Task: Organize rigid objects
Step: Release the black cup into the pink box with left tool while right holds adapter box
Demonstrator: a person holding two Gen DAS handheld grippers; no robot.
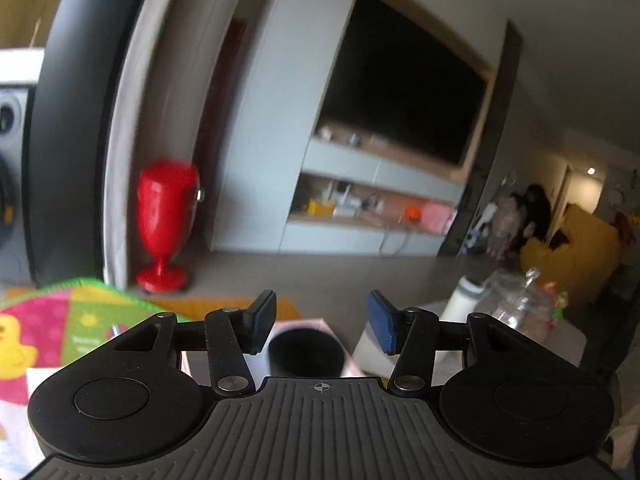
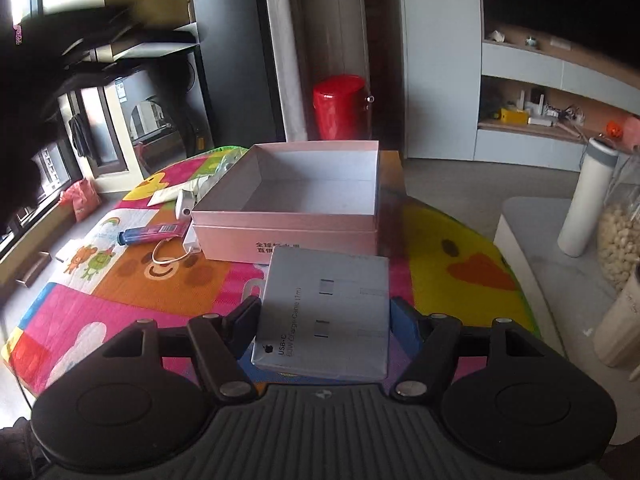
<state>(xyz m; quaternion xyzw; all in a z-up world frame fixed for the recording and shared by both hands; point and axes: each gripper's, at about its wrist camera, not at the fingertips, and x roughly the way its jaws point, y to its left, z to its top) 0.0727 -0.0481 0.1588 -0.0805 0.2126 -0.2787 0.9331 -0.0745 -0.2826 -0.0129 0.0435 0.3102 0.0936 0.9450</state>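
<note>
The flat cable box (image 2: 326,312) was clamped in the right gripper (image 2: 325,320) just short of the open pink box (image 2: 280,232) (apparently empty), release over it being judged next, while the left gripper (image 1: 322,322) hung open, holding nothing.

Our left wrist view looks out along the left gripper (image 1: 322,326), tilted only slightly down, so we mostly get the far wall with the TV (image 1: 404,92) and the red bin (image 1: 166,224); the mat (image 1: 60,320) shows only at the bottom edge, blurred. Our right wrist view looks along the right gripper (image 2: 324,320) and pitches down more steeply, close over the mat (image 2: 120,280), facing the pink box (image 2: 292,216). Both views share the red bin (image 2: 340,106), the shelves (image 2: 532,120), the white bottle (image 2: 584,204) and the mat.
</note>
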